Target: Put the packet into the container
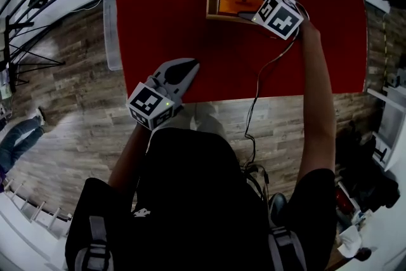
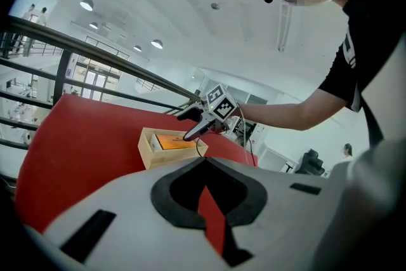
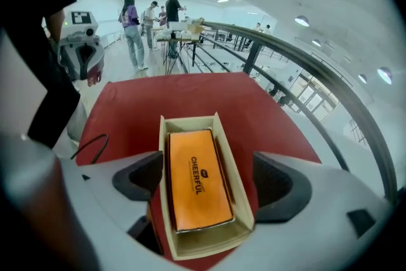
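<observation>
An orange packet (image 3: 198,179) printed "CHEERFUL" lies flat inside the wooden container (image 3: 163,200), a small open box on the red table (image 1: 158,22). My right gripper (image 3: 209,182) hovers over the box, open. Its jaws stand either side of the box walls and touch nothing. The head view shows the same: the right gripper (image 1: 254,0) is at the right end of the container (image 1: 212,0), with the packet (image 1: 235,0) inside. My left gripper (image 1: 190,65) rests at the table's near edge, shut and empty. Its tips (image 2: 204,160) meet, well short of the box (image 2: 149,152).
A clear plastic bin (image 1: 111,28) sits against the table's left edge. A black cable (image 1: 257,92) runs from the right gripper across the table and off its front edge. Railings border the area, and several people stand at a far table (image 3: 171,28).
</observation>
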`<state>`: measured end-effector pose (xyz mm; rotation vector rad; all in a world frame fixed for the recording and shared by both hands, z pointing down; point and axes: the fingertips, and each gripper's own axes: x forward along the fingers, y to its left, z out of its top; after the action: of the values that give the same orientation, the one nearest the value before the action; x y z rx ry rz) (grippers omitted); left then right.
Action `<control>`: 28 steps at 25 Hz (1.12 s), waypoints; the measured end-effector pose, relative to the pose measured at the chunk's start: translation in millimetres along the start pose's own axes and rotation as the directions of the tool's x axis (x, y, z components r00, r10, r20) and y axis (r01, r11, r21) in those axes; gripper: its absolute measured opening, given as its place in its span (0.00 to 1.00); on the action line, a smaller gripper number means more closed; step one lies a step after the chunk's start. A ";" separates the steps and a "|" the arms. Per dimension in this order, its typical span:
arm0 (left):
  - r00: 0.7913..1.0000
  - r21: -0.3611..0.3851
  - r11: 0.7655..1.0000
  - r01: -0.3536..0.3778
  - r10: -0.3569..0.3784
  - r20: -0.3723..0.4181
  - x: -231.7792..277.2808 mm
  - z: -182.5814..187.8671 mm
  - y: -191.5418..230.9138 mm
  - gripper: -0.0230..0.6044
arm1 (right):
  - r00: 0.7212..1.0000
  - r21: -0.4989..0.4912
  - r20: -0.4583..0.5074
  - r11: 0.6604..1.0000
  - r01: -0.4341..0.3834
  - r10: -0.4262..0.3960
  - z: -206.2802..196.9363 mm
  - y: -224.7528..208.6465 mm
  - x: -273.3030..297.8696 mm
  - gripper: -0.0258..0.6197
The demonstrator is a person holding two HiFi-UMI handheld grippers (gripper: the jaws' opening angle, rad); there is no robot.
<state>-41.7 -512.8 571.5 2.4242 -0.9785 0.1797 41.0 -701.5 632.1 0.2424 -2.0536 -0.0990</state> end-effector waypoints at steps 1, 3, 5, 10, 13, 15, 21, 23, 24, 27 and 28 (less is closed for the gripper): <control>1.000 0.001 1.000 -0.001 0.001 0.005 -1.0 1.8 -0.4 0.04 | 0.999 0.043 0.047 0.999 0.008 -0.010 6.8 0.9 -6.8 0.69; 1.000 0.010 1.000 0.001 -0.001 0.013 -2.3 5.9 -3.4 0.04 | 0.991 0.127 0.131 0.992 0.014 -0.031 16.9 6.7 -22.4 0.69; 1.000 0.021 1.000 0.009 -0.010 0.020 -4.0 10.2 -8.4 0.04 | 0.982 0.164 0.174 0.985 0.046 -0.075 20.7 15.2 -38.1 0.54; 0.999 0.056 0.998 0.030 -0.032 0.043 -17.0 24.0 -24.5 0.04 | 0.945 0.233 0.253 0.961 0.151 -0.209 36.3 47.8 -80.0 0.11; 0.996 0.093 0.995 0.047 -0.053 0.067 -20.5 36.6 -40.1 0.04 | 0.903 0.299 0.328 0.937 0.180 -0.278 44.6 68.7 -116.4 0.08; 0.995 0.111 0.993 0.052 -0.061 0.080 -25.0 41.5 -51.1 0.04 | 0.871 0.347 0.381 0.921 0.178 -0.312 50.0 85.3 -139.2 0.08; 0.990 0.172 0.984 0.035 -0.058 0.130 -48.7 58.1 -79.5 0.04 | 0.766 0.502 0.478 0.849 0.165 -0.431 65.2 138.4 -195.5 0.07; 0.986 0.185 0.982 0.034 -0.063 0.152 -55.8 64.7 -87.2 0.04 | 0.727 0.538 0.514 0.832 0.140 -0.455 72.2 158.2 -208.0 0.07; 0.985 0.193 0.981 0.038 -0.069 0.158 -58.4 68.0 -91.5 0.04 | 0.713 0.555 0.526 0.822 0.126 -0.464 73.6 167.6 -211.9 0.07; 0.984 0.213 0.975 0.055 -0.090 0.156 -65.4 76.7 -107.6 0.04 | 0.678 0.615 0.544 0.785 0.079 -0.494 74.3 191.2 -220.2 0.07; 0.983 0.222 0.973 0.058 -0.095 0.158 -67.5 78.5 -111.5 0.04 | 0.670 0.632 0.544 0.772 0.069 -0.506 73.4 197.4 -221.5 0.07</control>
<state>-20.6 -443.8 437.6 2.7089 -0.9793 0.0577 52.5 -463.8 440.3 1.0824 -2.7448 0.2780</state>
